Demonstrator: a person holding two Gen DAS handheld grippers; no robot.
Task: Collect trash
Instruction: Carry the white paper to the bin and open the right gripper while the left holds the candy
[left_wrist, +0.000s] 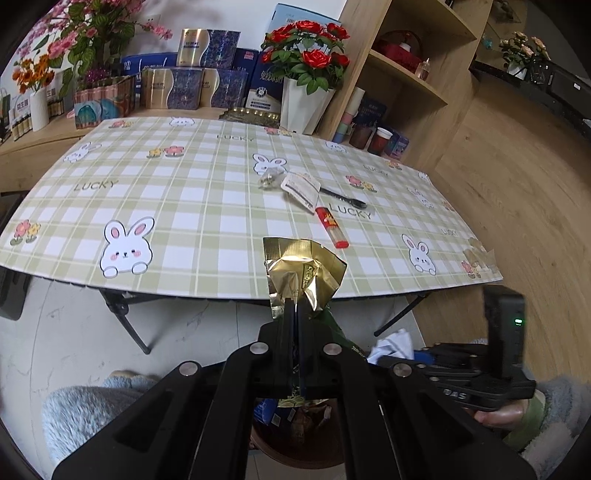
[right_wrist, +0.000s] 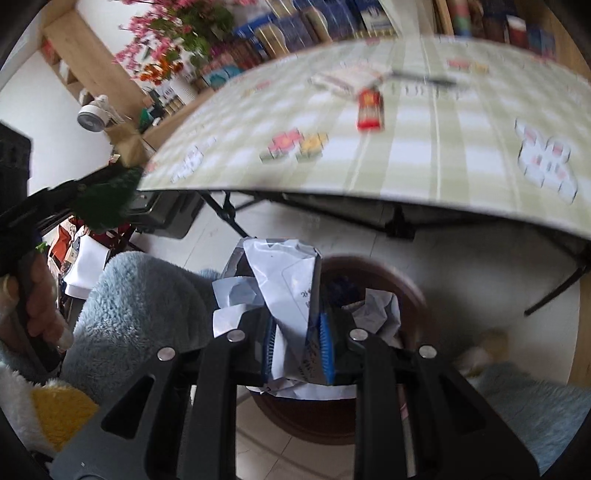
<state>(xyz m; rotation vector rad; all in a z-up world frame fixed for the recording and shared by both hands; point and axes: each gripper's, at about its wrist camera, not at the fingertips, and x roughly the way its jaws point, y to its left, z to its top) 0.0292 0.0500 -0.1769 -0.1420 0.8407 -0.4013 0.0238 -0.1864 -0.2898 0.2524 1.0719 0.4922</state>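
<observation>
Only my right camera shows the brown bin (right_wrist: 373, 269) under my right gripper (right_wrist: 297, 349), clamped on upright crumpled paper (right_wrist: 284, 280); my left gripper (left_wrist: 296, 314) pinches an upright gold wrapper (left_wrist: 304, 269).

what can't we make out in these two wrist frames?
- Left wrist view: the bin is mostly hidden behind the left gripper, which is shut on the gold wrapper; its contents are unreadable.
- Left wrist view: print on the white label is too small to read.
- Right wrist view: motion blur smears the tabletop; the red packet has no legible text.
- Right wrist view: crumpled paper in the right gripper covers much of the bin.
</observation>
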